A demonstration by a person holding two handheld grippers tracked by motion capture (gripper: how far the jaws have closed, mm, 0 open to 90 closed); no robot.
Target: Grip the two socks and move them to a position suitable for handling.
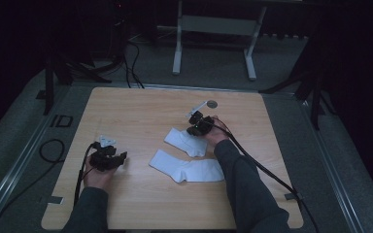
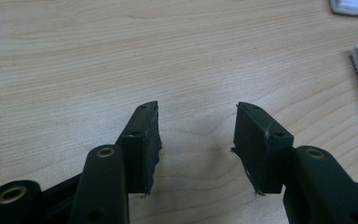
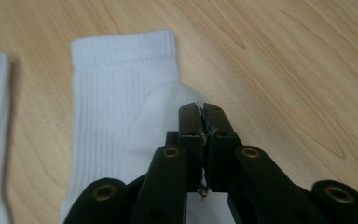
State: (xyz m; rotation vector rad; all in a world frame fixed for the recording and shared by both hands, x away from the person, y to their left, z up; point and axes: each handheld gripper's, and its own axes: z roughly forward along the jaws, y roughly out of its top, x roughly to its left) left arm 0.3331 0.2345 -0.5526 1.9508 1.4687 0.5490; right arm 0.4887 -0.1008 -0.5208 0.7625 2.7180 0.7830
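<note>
Right gripper view: the right gripper, jaws pressed together over the heel of the far white sock beside the near sock, may have pinched no fabric and lift away empty.

Light wooden table, two white socks lying flat, small grey disc

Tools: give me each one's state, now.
Left tool: open, empty, over bare wood.
Right tool: shut on the white ribbed cotton sock.
</note>
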